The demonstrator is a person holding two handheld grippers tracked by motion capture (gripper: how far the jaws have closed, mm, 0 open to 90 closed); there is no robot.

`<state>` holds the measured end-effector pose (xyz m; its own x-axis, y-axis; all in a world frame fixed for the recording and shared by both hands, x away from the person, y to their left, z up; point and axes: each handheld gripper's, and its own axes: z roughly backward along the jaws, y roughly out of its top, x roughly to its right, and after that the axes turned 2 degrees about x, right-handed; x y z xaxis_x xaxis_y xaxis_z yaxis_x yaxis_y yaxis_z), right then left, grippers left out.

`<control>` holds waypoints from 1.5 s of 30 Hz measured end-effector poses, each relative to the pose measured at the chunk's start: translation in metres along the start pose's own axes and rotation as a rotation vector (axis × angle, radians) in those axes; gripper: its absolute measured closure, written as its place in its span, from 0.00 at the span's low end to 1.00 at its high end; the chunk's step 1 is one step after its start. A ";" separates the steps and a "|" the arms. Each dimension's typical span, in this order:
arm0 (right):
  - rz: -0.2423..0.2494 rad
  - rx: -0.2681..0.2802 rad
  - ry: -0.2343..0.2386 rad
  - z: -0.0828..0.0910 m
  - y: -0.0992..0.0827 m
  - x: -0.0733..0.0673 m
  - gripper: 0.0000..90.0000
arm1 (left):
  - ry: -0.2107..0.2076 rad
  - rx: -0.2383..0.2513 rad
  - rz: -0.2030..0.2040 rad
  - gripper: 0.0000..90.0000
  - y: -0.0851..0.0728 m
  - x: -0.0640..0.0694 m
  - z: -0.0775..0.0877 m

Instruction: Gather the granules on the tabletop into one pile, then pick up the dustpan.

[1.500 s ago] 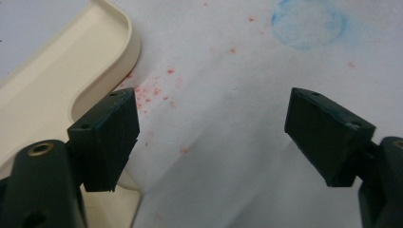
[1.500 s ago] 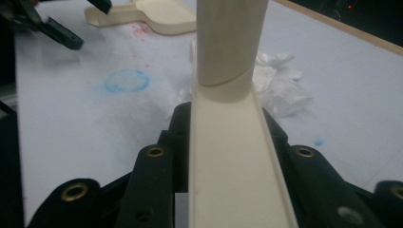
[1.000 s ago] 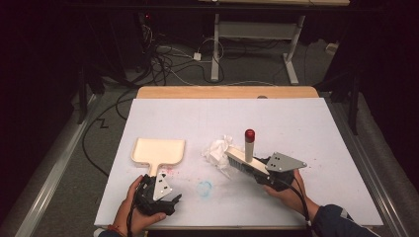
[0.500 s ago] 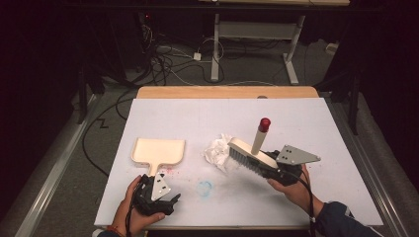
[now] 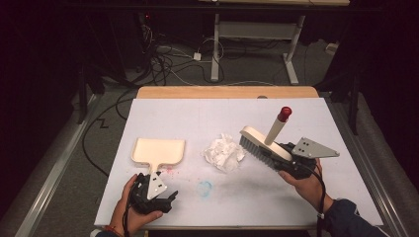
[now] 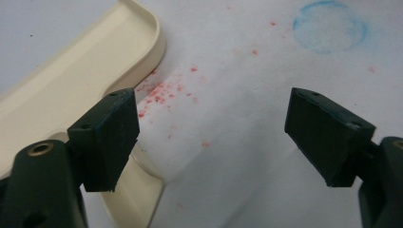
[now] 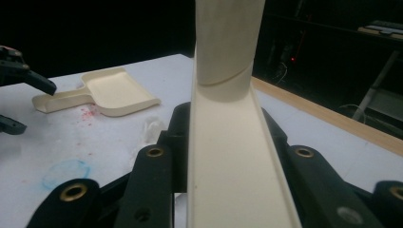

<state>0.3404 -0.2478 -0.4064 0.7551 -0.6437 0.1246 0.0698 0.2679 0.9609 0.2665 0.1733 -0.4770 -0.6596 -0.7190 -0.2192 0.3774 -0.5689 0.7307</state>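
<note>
Right gripper, right of centre in the high view, clamps the cream brush. Left gripper, lower left, gapes wide, holding nothing, just beside the dustpan handle.

My left jaws hide part of the dustpan handle; the brush runs off the top edge above my right jaws, its bristles hidden underneath.

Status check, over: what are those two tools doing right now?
Right tool shut on brush, lifted beside paper wad. Left tool open, at dustpan handle, not gripping. Nothing in the way.
</note>
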 end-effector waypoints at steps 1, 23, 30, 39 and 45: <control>0.006 -0.004 -0.008 0.000 -0.001 0.002 0.75 | 0.005 0.003 0.009 0.20 0.000 -0.001 0.001; 0.021 -0.047 -0.111 0.009 -0.013 0.033 0.75 | 0.120 -0.019 0.180 0.21 -0.012 -0.022 0.000; 0.012 -0.058 -0.122 0.008 -0.017 0.037 0.75 | 0.168 -0.020 0.281 0.20 -0.014 -0.032 0.003; 0.022 -0.069 -0.132 0.009 -0.019 0.037 0.75 | 0.119 -0.089 0.381 0.19 -0.016 -0.039 -0.006; 0.027 -0.072 -0.133 0.010 -0.020 0.036 0.75 | 0.094 -0.147 0.384 0.20 -0.008 -0.037 -0.025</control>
<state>0.3594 -0.2838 -0.4186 0.6649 -0.7234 0.1862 0.1007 0.3338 0.9373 0.3041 0.1943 -0.4916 -0.3934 -0.9193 -0.0116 0.6776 -0.2985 0.6721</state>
